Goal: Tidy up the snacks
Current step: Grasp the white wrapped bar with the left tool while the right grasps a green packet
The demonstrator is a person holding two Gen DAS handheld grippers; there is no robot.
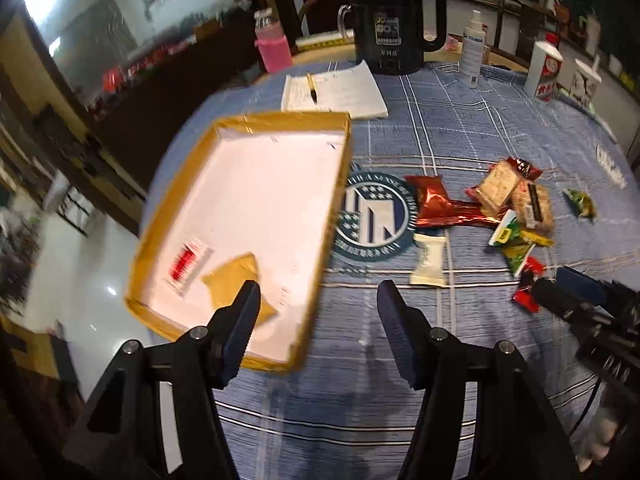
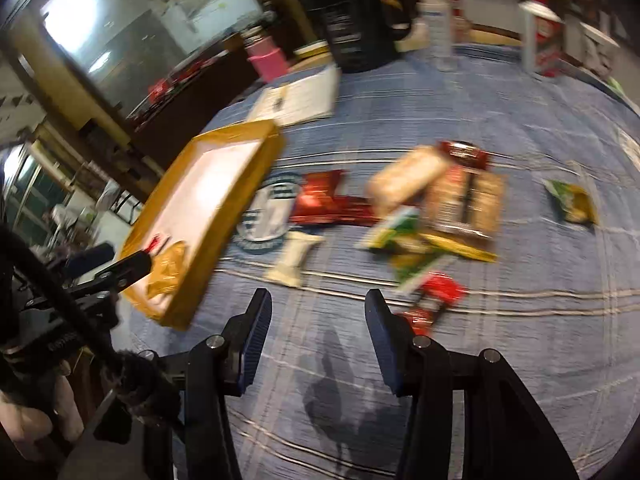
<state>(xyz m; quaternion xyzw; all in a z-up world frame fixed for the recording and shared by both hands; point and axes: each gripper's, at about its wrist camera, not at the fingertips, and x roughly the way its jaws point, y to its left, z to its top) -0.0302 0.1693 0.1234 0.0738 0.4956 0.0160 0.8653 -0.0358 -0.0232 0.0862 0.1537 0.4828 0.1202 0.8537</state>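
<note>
Snacks (image 1: 508,208) lie heaped on the counter (image 1: 460,140) beside the tray (image 1: 240,216), likely awaiting sorting, while left tool (image 1: 318,300) and right tool (image 2: 318,312) hover wide, empty.

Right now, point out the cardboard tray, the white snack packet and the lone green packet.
cardboard tray (image 1: 340,168): left wrist view, on its right brown wall.
white snack packet (image 1: 429,260): left wrist view, middle of the wrapper.
lone green packet (image 2: 573,202): right wrist view, centre of the wrapper, apart from the pile.
</note>
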